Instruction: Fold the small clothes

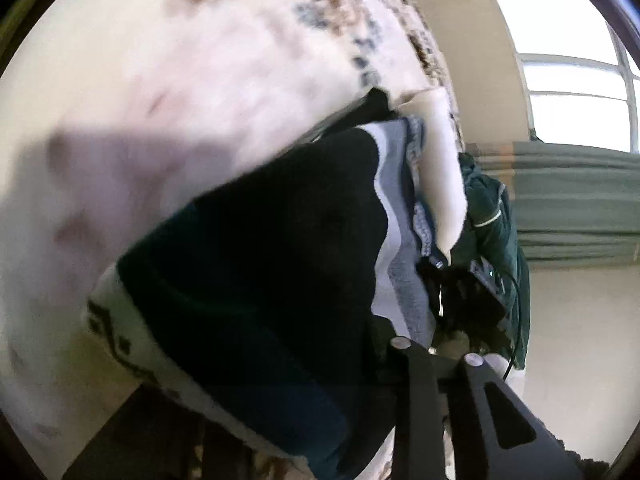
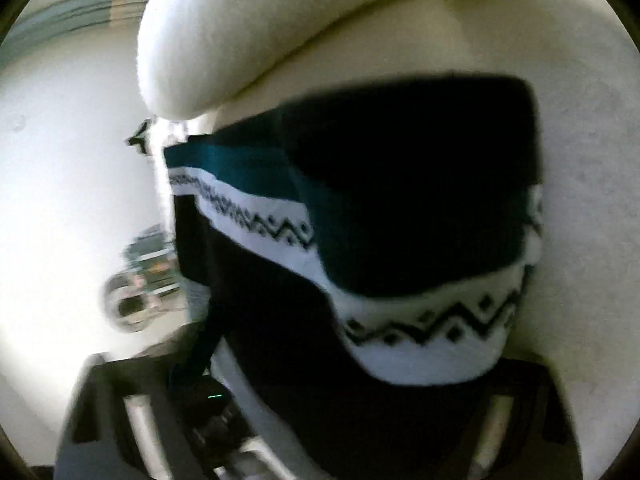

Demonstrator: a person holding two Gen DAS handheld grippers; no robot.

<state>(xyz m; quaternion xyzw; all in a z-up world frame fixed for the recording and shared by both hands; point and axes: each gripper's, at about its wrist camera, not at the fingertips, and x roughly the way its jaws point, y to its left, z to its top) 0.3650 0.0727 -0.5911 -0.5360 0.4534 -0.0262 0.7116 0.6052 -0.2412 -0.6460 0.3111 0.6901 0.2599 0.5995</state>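
- The dark sweater (image 2: 400, 208) with a white zigzag band lies on the cream bed (image 1: 160, 120), spread for folding.
- Left fingers (image 1: 440, 364) nearly closed at its edge; grip unclear.
- Right fingers (image 2: 320, 420) half open, straddling the hem.

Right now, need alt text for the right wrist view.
A dark knit garment with teal and white zigzag bands fills the blurred frame, lying on a cream cushion. The right gripper sits dark along the bottom edge; its grip cannot be told.
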